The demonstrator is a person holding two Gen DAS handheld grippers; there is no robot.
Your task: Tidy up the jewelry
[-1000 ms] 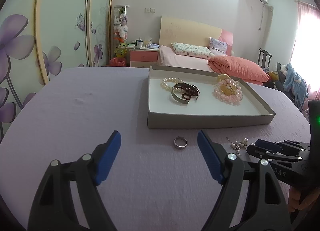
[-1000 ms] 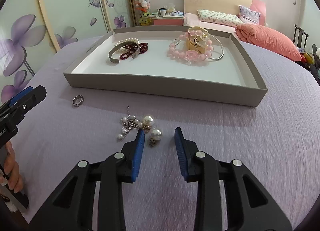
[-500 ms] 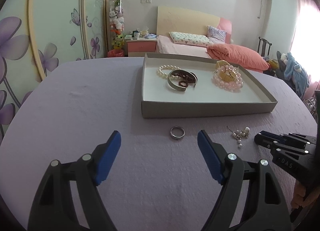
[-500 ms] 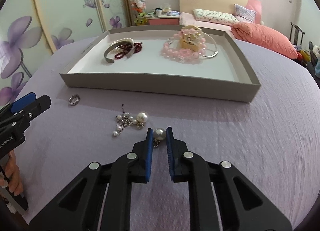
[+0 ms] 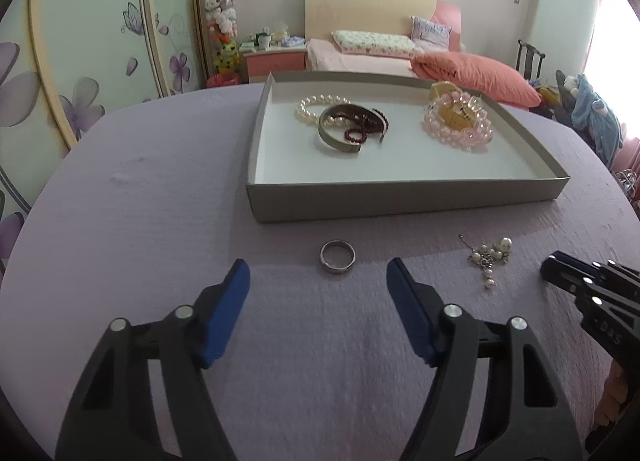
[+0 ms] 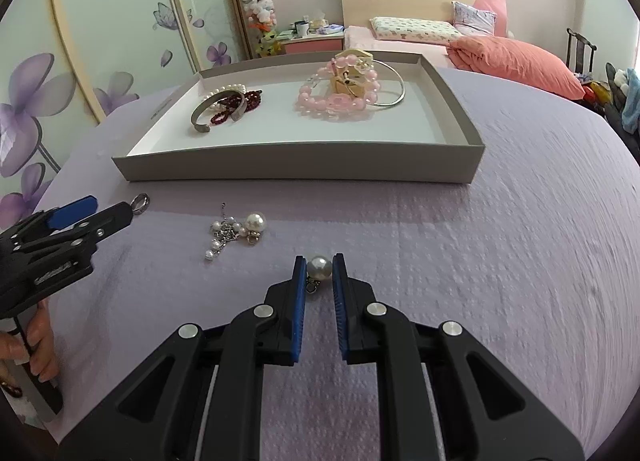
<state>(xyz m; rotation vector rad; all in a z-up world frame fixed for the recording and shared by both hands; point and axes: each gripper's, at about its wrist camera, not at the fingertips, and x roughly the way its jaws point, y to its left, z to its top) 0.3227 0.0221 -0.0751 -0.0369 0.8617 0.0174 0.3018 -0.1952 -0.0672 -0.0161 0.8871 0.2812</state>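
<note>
The right gripper [image 6: 319, 269] pinches the white pearl drop earring [image 6: 319, 268] between its blue fingertips. Lift gently, carry it ahead into the shallow grey cardboard tray [image 6: 296, 167]. The left gripper [image 5: 318, 293] fingers are spread; the silver band ring [image 5: 337, 256] lies just beyond them.

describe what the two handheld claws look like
Both the left claw and the right claw are matte black plastic with triangular cut-outs, round silver pivot pins and blue ribbed pads. White lettering marks the right claw's side. No cables or sleeves show.
</note>
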